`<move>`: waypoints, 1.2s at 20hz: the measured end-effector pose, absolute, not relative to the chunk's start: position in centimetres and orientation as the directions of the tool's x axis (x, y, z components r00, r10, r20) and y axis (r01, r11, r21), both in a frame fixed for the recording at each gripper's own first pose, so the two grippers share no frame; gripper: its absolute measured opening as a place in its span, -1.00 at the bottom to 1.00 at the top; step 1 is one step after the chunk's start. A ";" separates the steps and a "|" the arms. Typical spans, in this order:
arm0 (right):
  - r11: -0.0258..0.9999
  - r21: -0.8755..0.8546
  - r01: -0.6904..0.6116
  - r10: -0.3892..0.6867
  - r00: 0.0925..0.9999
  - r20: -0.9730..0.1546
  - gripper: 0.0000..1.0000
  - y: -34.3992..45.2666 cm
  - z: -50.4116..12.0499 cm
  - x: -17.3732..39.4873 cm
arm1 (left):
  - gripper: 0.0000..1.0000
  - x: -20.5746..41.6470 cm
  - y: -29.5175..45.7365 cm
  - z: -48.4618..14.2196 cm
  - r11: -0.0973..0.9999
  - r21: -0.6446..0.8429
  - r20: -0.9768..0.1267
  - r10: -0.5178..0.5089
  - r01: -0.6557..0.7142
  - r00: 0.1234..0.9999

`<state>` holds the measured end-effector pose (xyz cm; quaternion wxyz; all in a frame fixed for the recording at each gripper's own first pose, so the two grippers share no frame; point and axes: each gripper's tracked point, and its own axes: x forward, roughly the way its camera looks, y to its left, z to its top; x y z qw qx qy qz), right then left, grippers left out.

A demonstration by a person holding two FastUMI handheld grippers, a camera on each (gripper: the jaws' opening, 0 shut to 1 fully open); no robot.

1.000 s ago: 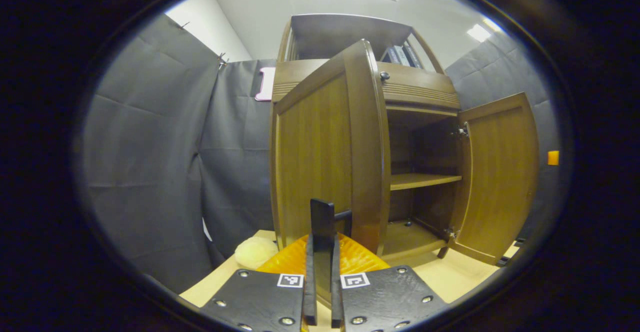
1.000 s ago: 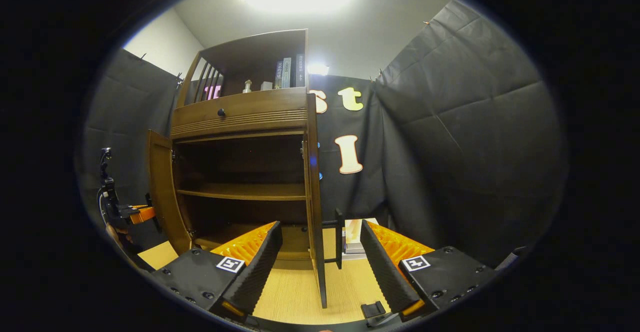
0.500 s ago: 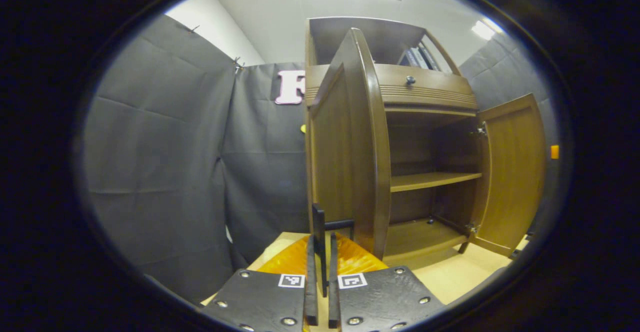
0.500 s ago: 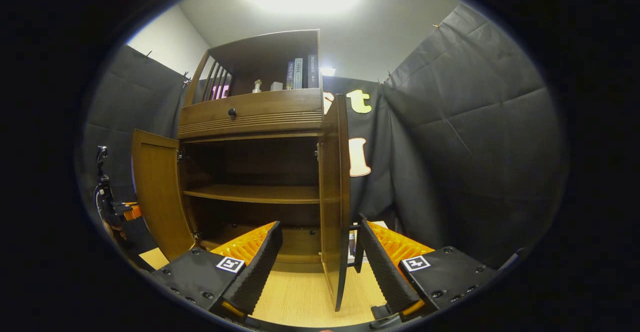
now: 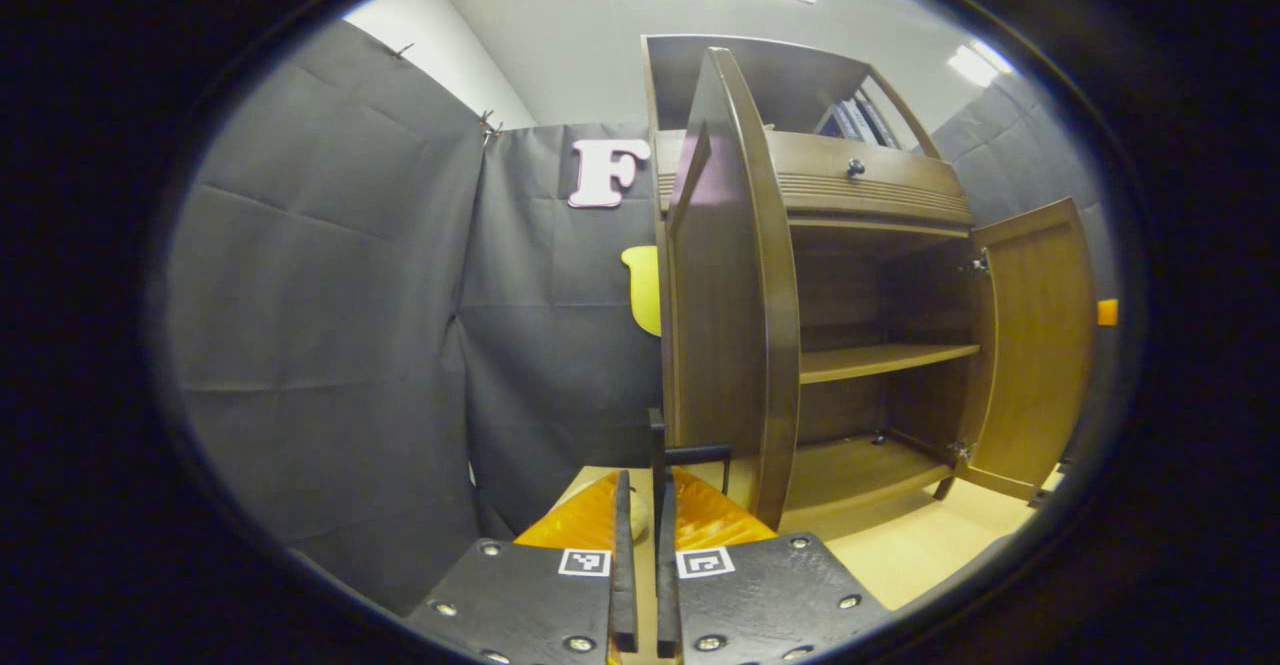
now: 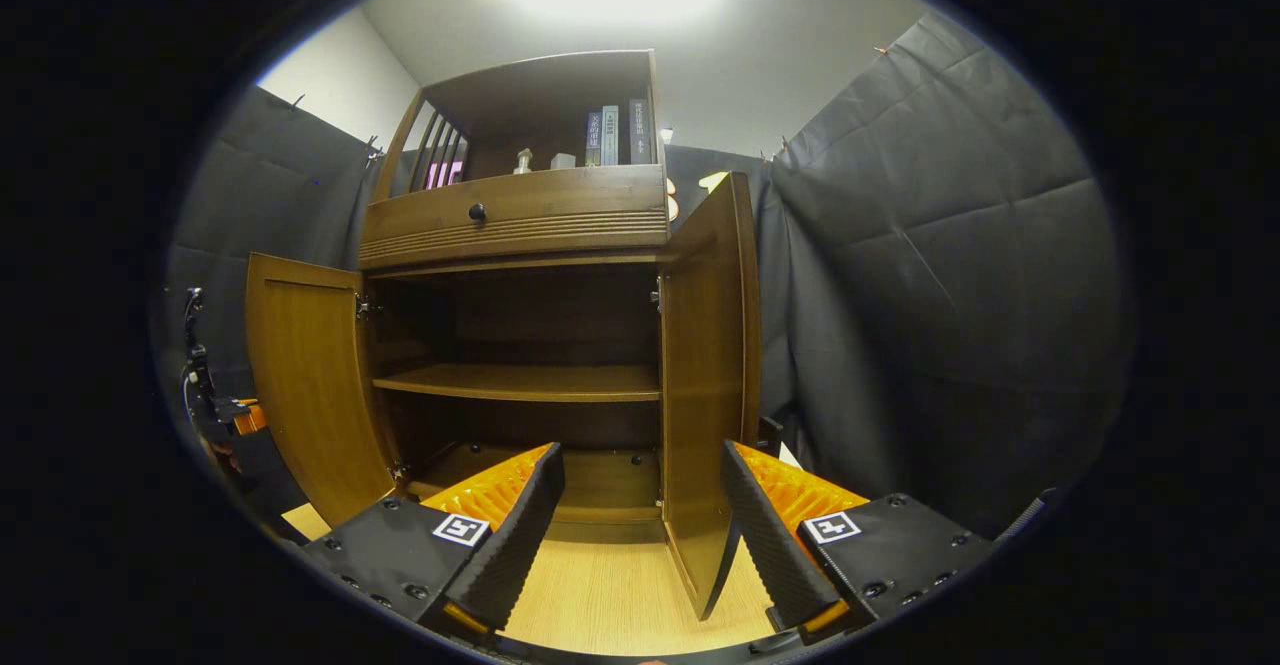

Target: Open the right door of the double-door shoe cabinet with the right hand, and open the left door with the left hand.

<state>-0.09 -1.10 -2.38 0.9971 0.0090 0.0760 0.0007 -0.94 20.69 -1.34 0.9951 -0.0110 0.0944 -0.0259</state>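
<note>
Cabinet (image 6: 520,215) doors swung wide; our left gripper (image 5: 640,585) pinches its handle (image 5: 662,465), right gripper (image 6: 640,535) gapes empty.

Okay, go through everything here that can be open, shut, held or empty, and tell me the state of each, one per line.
Left door: swung wide open.
Right door: swung open, standing free between the fingers.
Left door handle: clamped in the left gripper.
Left gripper: shut on the handle.
Right gripper: open, holding nothing.
Drawer: shut.
Middle shelf: empty.
Top shelf: open-fronted, books upright.
</note>
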 end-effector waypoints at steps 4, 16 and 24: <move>1.000 0.024 0.001 0.003 0.990 -0.140 0.87 -0.7 -1.9 -0.6 | -0.82 -1.8 21.8 -0.9 0.999 -0.026 -0.182 -0.027 0.022 0.983; 0.998 0.025 -0.050 0.052 0.992 -0.113 0.87 -2.6 0.2 -3.8 | -0.77 -4.9 23.3 2.8 0.999 0.009 -0.128 0.041 -0.040 0.991; 0.999 -0.033 -0.036 0.034 0.998 -0.056 0.87 -3.7 3.0 -7.6 | -0.77 -7.4 22.7 4.3 0.999 0.010 -0.123 0.042 -0.041 0.992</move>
